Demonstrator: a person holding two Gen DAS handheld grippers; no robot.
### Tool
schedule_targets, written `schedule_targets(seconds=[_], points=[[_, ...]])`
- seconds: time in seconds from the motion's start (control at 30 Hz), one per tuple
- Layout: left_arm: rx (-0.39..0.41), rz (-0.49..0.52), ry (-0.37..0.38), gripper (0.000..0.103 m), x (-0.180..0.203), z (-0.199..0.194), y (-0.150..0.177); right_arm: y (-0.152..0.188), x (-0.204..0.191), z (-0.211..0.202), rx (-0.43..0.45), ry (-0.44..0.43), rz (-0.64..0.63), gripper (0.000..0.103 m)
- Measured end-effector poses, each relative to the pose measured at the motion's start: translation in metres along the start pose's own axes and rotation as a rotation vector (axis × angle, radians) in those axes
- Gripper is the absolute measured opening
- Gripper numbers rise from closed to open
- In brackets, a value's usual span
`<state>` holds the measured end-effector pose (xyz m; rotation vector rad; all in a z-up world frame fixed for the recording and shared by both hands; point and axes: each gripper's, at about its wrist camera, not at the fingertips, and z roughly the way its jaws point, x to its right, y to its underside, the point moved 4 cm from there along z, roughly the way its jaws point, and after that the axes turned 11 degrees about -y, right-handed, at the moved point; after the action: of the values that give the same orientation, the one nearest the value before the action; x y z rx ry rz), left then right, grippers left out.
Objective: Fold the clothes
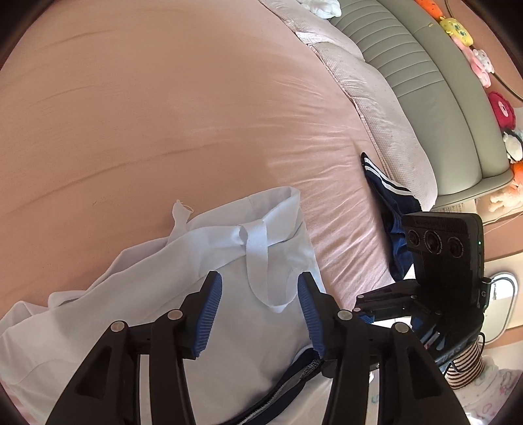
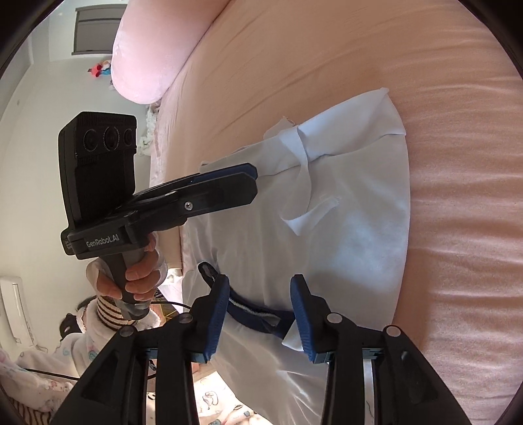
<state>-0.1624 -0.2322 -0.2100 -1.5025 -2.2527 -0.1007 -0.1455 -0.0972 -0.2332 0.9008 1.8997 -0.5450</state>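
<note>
A white garment [image 1: 255,343] lies crumpled on the pink bed sheet [image 1: 163,114], with a loose white strap [image 1: 258,261] across it. Its navy collar band [image 2: 251,314] shows at the near edge. My left gripper [image 1: 260,284] hovers open just above the cloth, and the strap's loop lies between its fingers. In the right wrist view a hand [image 2: 140,274] holds that gripper side-on, its fingers [image 2: 228,193] over the garment's [image 2: 343,212] left edge. My right gripper [image 2: 260,287] is open over the collar band, gripping nothing.
A navy garment with white stripes [image 1: 389,189] lies to the right beside a pale pillow [image 1: 392,108]. Behind stand a grey headboard [image 1: 425,81] and plush toys [image 1: 457,29]. A pink bolster [image 2: 147,49] lies at the bed's far left edge.
</note>
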Motion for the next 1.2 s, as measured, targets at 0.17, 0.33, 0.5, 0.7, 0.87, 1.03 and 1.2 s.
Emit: schedule_targets(seconds=[0.17,0.33,0.5,0.7,0.87,1.03,1.2], points=[[-0.039,0.008,0.015,0.045,0.011,0.016,0.001,-0.003,-0.005,-0.017,0.054,0.020,0.010,0.039],[-0.065,0.074,-0.069,0.023,0.022,0.029,0.013,-0.013,-0.007,-0.042,0.123,0.071,0.019,0.044],[-0.069,0.177,-0.171,0.022,0.032,0.034,0.032,-0.021,-0.008,-0.056,0.150,0.124,0.029,0.044],[-0.074,0.130,-0.176,0.022,0.019,0.021,0.043,-0.033,-0.019,-0.046,0.146,0.140,0.018,0.045],[-0.052,0.102,-0.260,0.023,0.006,0.004,0.042,-0.046,-0.027,-0.029,0.117,0.183,-0.009,0.045],[-0.058,0.066,-0.334,0.041,-0.009,-0.006,0.037,-0.055,-0.030,-0.015,0.088,0.184,-0.017,0.045],[-0.069,0.025,-0.385,0.044,-0.025,-0.014,0.031,-0.074,-0.034,-0.004,0.078,0.205,-0.017,0.054]])
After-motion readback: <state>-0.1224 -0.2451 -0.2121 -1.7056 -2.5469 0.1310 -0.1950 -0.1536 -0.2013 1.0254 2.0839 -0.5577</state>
